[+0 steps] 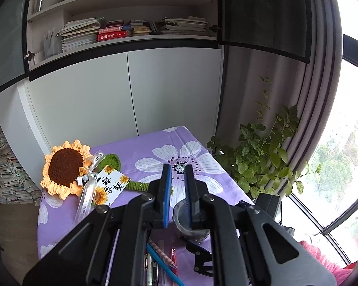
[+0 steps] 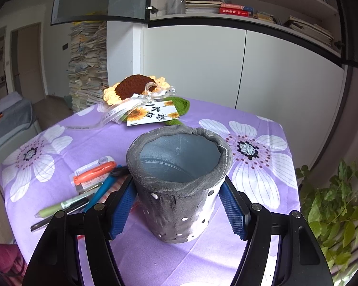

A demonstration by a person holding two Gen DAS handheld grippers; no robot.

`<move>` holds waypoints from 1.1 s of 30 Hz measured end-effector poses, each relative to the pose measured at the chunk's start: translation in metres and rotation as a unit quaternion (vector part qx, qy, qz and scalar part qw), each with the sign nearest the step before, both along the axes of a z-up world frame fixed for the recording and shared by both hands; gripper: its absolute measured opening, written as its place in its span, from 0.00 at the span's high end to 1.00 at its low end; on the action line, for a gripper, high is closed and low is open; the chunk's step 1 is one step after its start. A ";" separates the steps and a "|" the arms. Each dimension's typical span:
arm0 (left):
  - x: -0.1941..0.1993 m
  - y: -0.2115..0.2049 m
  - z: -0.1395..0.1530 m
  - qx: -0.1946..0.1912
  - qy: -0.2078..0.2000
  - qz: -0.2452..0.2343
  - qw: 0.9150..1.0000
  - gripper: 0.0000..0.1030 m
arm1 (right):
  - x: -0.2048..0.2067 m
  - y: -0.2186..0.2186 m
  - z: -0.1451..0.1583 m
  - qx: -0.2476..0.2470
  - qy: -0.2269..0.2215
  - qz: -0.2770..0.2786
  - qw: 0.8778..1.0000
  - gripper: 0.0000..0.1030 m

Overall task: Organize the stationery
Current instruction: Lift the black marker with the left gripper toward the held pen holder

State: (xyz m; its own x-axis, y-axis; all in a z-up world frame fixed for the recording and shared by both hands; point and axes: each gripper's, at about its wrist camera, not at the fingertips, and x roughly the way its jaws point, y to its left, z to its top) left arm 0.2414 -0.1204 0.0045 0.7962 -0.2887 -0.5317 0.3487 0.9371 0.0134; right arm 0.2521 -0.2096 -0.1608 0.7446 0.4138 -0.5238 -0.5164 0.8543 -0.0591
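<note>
A grey pen holder (image 2: pixel 179 166) stands upright and empty on the purple flowered tablecloth (image 2: pixel 59 133). My right gripper (image 2: pixel 177 183) is shut on it, one blue pad on each side of its wall. Left of the holder lies a heap of stationery: an orange cutter (image 2: pixel 95 172), a blue pen (image 2: pixel 102 190), a green pen (image 2: pixel 59 207) and a black pen (image 2: pixel 47 222). My left gripper (image 1: pixel 177 169) hangs above the table, shut with nothing between its pads. Below it, partly hidden, are the holder (image 1: pixel 193 234), a blue pen (image 1: pixel 162 262) and a striped pencil (image 1: pixel 163 253).
A crocheted sunflower (image 2: pixel 133 87) with ribbon and a card lies at the table's far side. White cabinet doors (image 1: pixel 131 90) and bookshelves stand behind. A leafy plant (image 2: pixel 334 202) grows off the right edge by the window. Stacked papers (image 2: pixel 88 59) rise at the left.
</note>
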 end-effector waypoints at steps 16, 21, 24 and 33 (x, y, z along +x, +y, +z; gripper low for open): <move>0.037 0.051 -0.125 0.021 0.173 0.055 0.983 0.80 | 0.002 -0.003 0.000 0.006 0.006 -0.003 1.000 0.31; 0.033 0.045 -0.137 0.044 0.160 0.047 0.985 0.54 | 0.002 -0.002 0.000 0.006 0.006 -0.003 1.000 0.31; 0.037 0.045 -0.145 0.049 0.165 0.042 0.984 0.56 | 0.002 -0.002 0.000 0.005 0.006 -0.005 1.000 0.31; 0.047 0.045 -0.168 0.064 0.194 0.028 0.979 0.84 | 0.003 -0.002 0.000 0.005 0.006 -0.006 1.000 0.31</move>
